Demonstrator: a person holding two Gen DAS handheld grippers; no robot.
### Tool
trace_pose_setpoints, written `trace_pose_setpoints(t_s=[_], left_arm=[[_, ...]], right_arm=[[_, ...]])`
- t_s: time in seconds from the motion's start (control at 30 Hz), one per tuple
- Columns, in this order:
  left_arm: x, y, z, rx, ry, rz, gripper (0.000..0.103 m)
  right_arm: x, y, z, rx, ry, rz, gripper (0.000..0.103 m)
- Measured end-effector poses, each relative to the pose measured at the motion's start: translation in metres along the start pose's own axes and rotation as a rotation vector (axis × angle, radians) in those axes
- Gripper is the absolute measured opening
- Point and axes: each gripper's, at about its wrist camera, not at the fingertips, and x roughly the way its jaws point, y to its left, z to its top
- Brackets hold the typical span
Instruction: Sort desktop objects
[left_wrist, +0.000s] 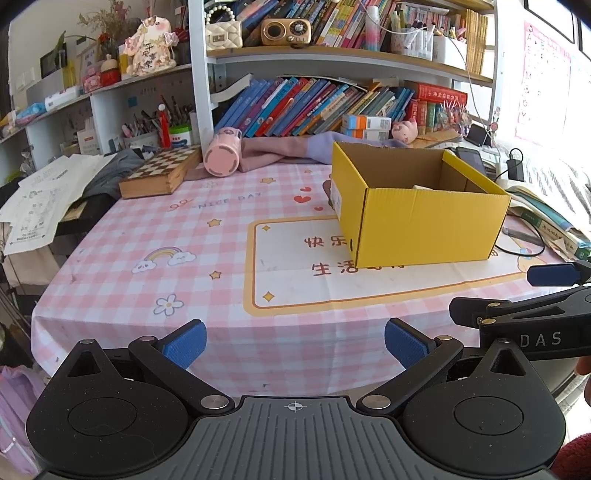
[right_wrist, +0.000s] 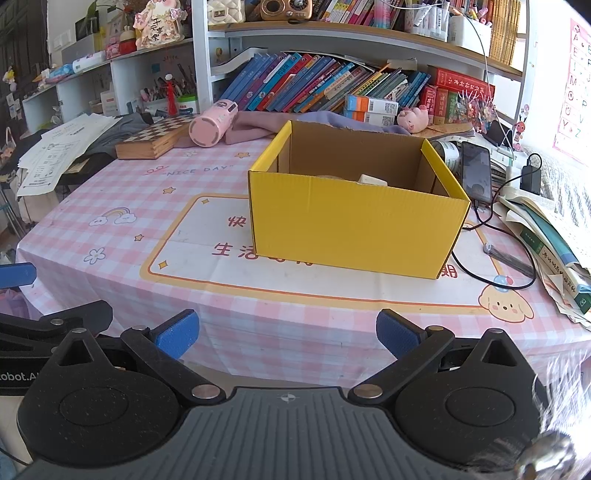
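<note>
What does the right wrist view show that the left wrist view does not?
Only the right wrist view shows the puppy print on the tablecloth, the black phone seen nearly whole beside the box, and the left gripper at its left edge. Only the left wrist view shows the right gripper entering from its right edge, and a label on the box's left side. Both show the open yellow box with something pale inside, the pink cup lying on its side, the chessboard box, and each camera's own gripper open and empty.
</note>
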Motion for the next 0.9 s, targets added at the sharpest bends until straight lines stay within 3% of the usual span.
trace_pose_setpoints(t_s=[0.9], left_arm=[[0.005,0.0008,-0.0007,-0.008,0.013,-0.005,0.103]], right_arm=[[0.0012,-0.0004,0.0011,-0.001,0.004,0.0,0.103]])
